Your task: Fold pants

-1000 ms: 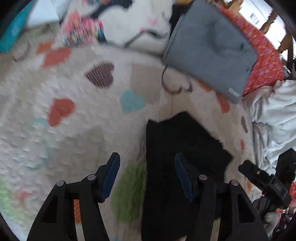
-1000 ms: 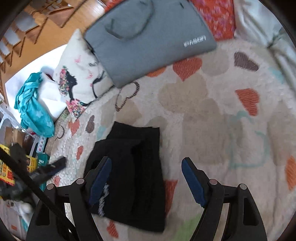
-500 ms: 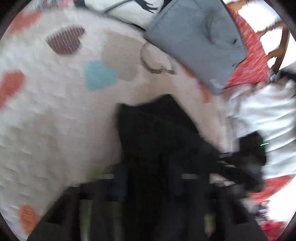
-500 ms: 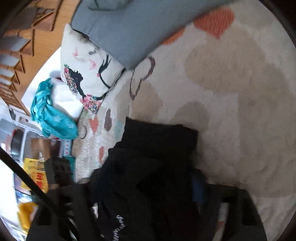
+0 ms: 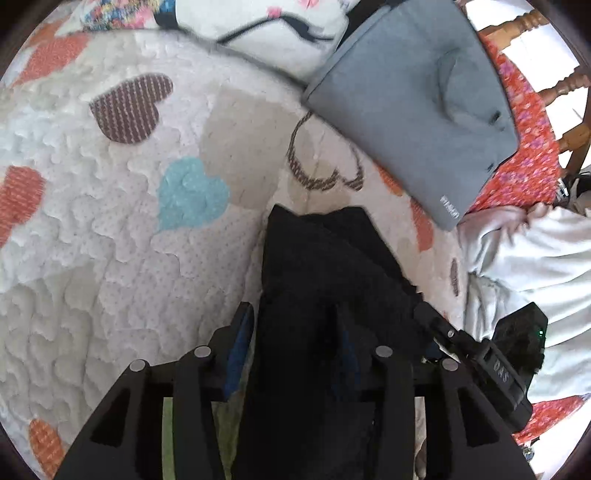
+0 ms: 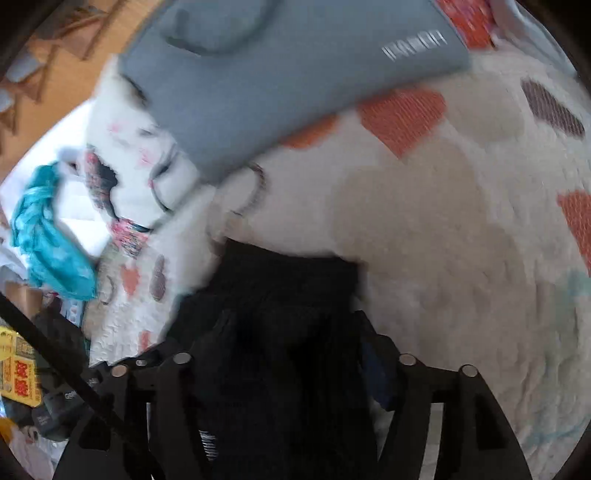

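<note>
The black pants [image 5: 325, 280] lie folded on a white quilt with coloured hearts [image 5: 122, 206]. My left gripper [image 5: 291, 339] has its jaws around the near end of the pants; black cloth fills the gap and hides the right finger pad. In the right wrist view the pants [image 6: 288, 295] bunch up between the jaws of my right gripper [image 6: 291, 362], which hold the cloth from the other side. The right gripper's body shows in the left wrist view [image 5: 491, 365] beside the pants.
A grey padded sleeve [image 5: 410, 103] lies at the far side of the quilt on a red patterned cloth [image 5: 524, 162]. A white printed pillow [image 5: 269, 29] lies far left of it. White bedding [image 5: 532, 266] is heaped at the right. A teal cloth [image 6: 48, 240] lies off the quilt.
Both grippers have come down from open above the pants onto their near end. The jaws have narrowed around the cloth, and the pants now bunch up between them.
</note>
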Demonstrator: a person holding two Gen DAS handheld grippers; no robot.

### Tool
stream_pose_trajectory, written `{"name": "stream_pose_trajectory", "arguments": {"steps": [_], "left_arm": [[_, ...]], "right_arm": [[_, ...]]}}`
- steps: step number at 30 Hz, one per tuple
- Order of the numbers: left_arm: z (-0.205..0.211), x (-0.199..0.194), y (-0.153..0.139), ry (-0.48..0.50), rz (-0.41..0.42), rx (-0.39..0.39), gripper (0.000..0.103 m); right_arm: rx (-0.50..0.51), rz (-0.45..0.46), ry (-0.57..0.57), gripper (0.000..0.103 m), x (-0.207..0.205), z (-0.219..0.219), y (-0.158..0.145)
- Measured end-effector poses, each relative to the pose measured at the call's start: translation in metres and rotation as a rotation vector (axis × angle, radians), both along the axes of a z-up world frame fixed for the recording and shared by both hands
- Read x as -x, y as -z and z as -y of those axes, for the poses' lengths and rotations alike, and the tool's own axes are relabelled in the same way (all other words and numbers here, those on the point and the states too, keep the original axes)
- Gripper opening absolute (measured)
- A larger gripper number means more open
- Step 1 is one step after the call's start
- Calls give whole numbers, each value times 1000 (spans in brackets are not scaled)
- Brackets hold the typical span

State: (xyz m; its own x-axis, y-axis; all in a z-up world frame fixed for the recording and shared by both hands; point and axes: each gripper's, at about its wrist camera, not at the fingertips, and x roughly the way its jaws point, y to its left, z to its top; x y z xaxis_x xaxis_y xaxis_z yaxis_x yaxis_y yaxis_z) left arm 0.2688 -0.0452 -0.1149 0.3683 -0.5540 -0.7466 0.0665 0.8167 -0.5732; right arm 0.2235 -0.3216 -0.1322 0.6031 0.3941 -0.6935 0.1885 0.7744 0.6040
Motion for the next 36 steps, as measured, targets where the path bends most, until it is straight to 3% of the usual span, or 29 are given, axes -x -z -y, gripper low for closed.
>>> {"name": "stream_pose_trajectory", "arguments": {"steps": [4, 7, 10, 12, 13, 15, 19, 22, 28, 30, 32, 34, 36], "left_arm": [[-10, 27, -42, -37, 154, -47, 42], [-5, 47, -46, 0, 181, -58, 44], [14, 55, -25, 80, 110, -92, 45], [23, 56, -14, 85, 103, -151, 45], [29, 56, -13, 91, 115, -192, 45], [33, 57, -16, 99, 134, -224, 45], [30, 63, -29, 102, 160, -192, 46], [26, 75, -42, 83, 215, -219, 46], [27, 125, -95, -38, 536, -408, 50], [25, 158, -113, -78, 659, -430, 57], [21, 187, -120, -111, 747, -450, 75], [14, 220, -119, -144, 801, -466, 83], [9, 244, -119, -144, 811, -468, 84]], "right_arm": [[20, 165, 109, 70, 23, 15, -44], [-131, 245, -22, 72, 24, 1, -59], [-242, 164, -121, 73, 11, -13, -36], [-227, 37, -79, 71, -1, -12, -2], [-246, 34, -63, 60, 0, -7, 5], [-308, 41, -19, 58, 3, 4, 6], [-109, 98, 51, 74, 19, 16, -28], [-44, 125, 66, 74, 35, 26, -46], [223, 238, 112, 76, 97, 2, -92], [315, 296, 132, 80, 128, -6, -103], [415, 359, 165, 93, 159, -21, -113], [529, 404, 200, 100, 193, -36, -115], [624, 390, 181, 103, 213, -45, -107]]}}
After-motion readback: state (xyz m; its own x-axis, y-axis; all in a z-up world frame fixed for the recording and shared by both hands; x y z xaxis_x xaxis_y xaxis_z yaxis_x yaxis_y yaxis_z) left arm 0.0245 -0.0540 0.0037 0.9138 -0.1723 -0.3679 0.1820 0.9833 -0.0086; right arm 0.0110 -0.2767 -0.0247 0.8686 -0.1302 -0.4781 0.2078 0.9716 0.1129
